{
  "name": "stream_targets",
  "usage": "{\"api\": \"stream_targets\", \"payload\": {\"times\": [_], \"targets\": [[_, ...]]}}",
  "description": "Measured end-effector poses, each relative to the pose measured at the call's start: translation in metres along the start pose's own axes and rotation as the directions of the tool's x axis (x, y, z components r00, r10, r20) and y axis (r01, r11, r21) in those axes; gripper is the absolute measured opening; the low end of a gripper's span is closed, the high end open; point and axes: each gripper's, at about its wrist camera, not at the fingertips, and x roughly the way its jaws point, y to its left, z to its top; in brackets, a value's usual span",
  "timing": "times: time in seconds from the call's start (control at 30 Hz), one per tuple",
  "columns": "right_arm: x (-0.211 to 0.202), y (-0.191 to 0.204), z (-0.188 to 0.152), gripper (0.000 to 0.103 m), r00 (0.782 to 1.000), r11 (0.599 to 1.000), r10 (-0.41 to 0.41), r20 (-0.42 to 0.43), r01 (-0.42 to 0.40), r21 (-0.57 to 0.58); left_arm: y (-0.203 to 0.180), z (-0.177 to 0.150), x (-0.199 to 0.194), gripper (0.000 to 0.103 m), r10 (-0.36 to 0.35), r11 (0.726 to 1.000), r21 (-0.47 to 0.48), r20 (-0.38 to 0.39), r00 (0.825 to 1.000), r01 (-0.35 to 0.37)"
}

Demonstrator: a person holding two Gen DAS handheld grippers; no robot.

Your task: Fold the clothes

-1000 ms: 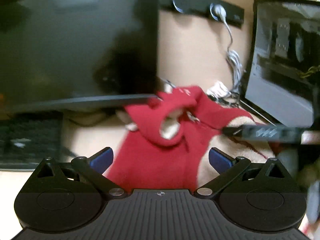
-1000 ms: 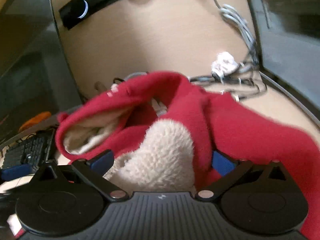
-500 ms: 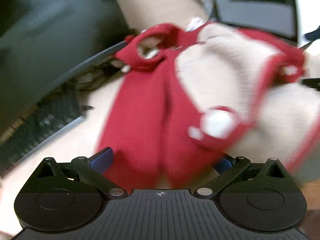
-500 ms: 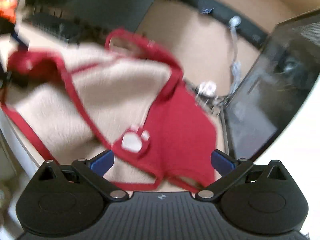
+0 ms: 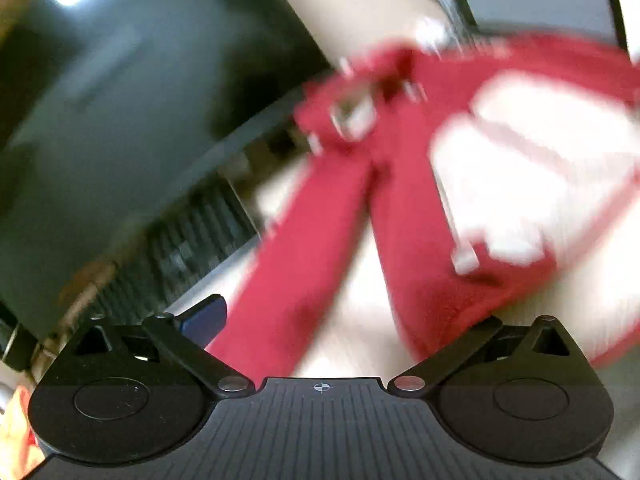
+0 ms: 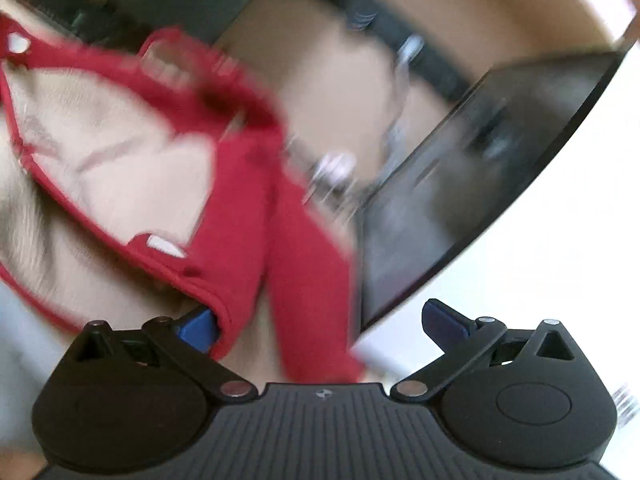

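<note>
A red garment [image 5: 304, 248] with cream fleece lining [image 5: 520, 168] lies spread on the desk, blurred by motion. Two red parts of it run down between the fingers of my left gripper [image 5: 320, 320], which is open; its right pad is hidden behind the cloth. In the right wrist view the same red garment [image 6: 240, 220] shows its lining [image 6: 120, 160] at the left, and its red hem reaches between the wide-apart fingers of my right gripper [image 6: 320, 324]. The hem touches the left blue pad [image 6: 196, 328]. Neither gripper is closed on the cloth.
A dark monitor [image 5: 120, 120] and a black keyboard [image 5: 192, 240] stand left of the garment. A second dark screen [image 6: 460, 184] stands at the right, with tangled cables [image 6: 336, 168] and a black bar [image 6: 400, 48] on the tan desk [image 6: 320, 80] behind.
Both cameras have swung and pulled back. The bunched garment has been opened out, with its cream lining now showing. Both grippers' fingers have stayed wide apart.
</note>
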Motion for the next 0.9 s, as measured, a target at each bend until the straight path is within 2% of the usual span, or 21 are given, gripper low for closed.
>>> {"api": "stream_targets", "payload": {"times": [0.07,0.13,0.17,0.2,0.23,0.27,0.33,0.37,0.4,0.43,0.5,0.53,0.57,0.6,0.67,0.73,0.77,0.83,0.9], "targets": [[-0.002,0.002,0.001,0.103,1.0,1.0,-0.005,-0.009,0.005,0.013,0.01,0.004,0.005,0.103,-0.001,1.0,-0.009,0.001,1.0,0.001],[0.002,0.003,0.013,0.103,0.997,0.998,-0.063,0.037,0.064,-0.012,0.025,0.013,0.009,0.103,0.001,1.0,-0.023,0.015,1.0,0.0],[0.004,0.003,0.019,0.103,0.993,0.995,-0.099,0.067,0.101,-0.028,0.033,0.024,0.011,0.103,0.031,0.999,-0.016,0.043,0.999,-0.031],[0.003,-0.001,0.031,0.102,0.981,0.987,-0.156,0.115,0.16,-0.028,0.044,0.042,0.006,0.103,0.095,0.995,-0.019,0.105,0.99,-0.094],[0.001,-0.009,0.046,0.102,0.957,0.972,-0.23,0.175,0.235,-0.012,0.056,0.061,-0.005,0.103,0.168,0.986,-0.042,0.178,0.97,-0.163],[-0.005,-0.02,0.063,0.102,0.926,0.953,-0.301,0.229,0.3,0.038,0.067,0.075,-0.02,0.103,0.231,0.973,-0.086,0.25,0.94,-0.216],[-0.029,-0.045,0.085,0.103,0.849,0.907,-0.42,0.321,0.378,0.187,0.082,0.088,-0.057,0.103,0.328,0.943,-0.187,0.372,0.868,-0.276],[-0.042,-0.053,0.089,0.103,0.815,0.889,-0.455,0.358,0.394,0.234,0.081,0.083,-0.068,0.103,0.332,0.942,-0.188,0.401,0.854,-0.279],[-0.051,-0.055,0.084,0.103,0.815,0.898,-0.438,0.38,0.372,0.237,0.076,0.072,-0.073,0.103,0.3,0.953,-0.16,0.39,0.871,-0.257],[-0.06,-0.055,0.074,0.103,0.833,0.919,-0.391,0.391,0.328,0.221,0.069,0.057,-0.074,0.103,0.251,0.967,-0.125,0.357,0.9,-0.22],[-0.065,-0.047,0.048,0.103,0.915,0.975,-0.213,0.343,0.18,0.127,0.055,0.02,-0.067,0.103,0.09,0.995,-0.07,0.218,0.972,-0.076],[-0.066,-0.04,0.033,0.103,0.95,0.992,-0.118,0.29,0.101,0.073,0.048,0.0,-0.063,0.103,-0.002,0.999,-0.053,0.134,0.991,0.009],[-0.067,-0.035,0.016,0.103,0.974,1.0,-0.018,0.226,0.011,0.028,0.043,-0.018,-0.06,0.103,-0.082,0.995,-0.059,0.063,0.995,0.085],[-0.068,-0.029,-0.001,0.103,0.985,0.996,0.085,0.152,-0.085,-0.006,0.039,-0.034,-0.058,0.103,-0.154,0.985,-0.08,0.004,0.988,0.154],[-0.073,-0.028,-0.026,0.103,0.97,0.97,0.242,0.035,-0.243,0.03,0.034,-0.06,-0.056,0.103,-0.285,0.953,-0.126,-0.083,0.955,0.274],[-0.078,-0.039,-0.036,0.103,0.957,0.949,0.289,0.005,-0.288,0.128,0.034,-0.071,-0.057,0.103,-0.384,0.917,-0.158,-0.102,0.918,0.366],[-0.079,-0.046,-0.037,0.103,0.957,0.942,0.291,0.009,-0.288,0.173,0.039,-0.069,-0.058,0.103,-0.418,0.9,-0.17,-0.072,0.906,0.402],[-0.079,-0.068,-0.034,0.103,0.963,0.925,0.263,0.055,-0.268,0.27,0.056,-0.052,-0.062,0.103,-0.458,0.87,-0.179,0.05,0.887,0.459],[-0.071,-0.087,-0.028,0.103,0.961,0.881,0.253,0.109,-0.276,0.385,0.072,-0.027,-0.06,0.103,-0.476,0.824,-0.243,0.193,0.858,0.512]]}}
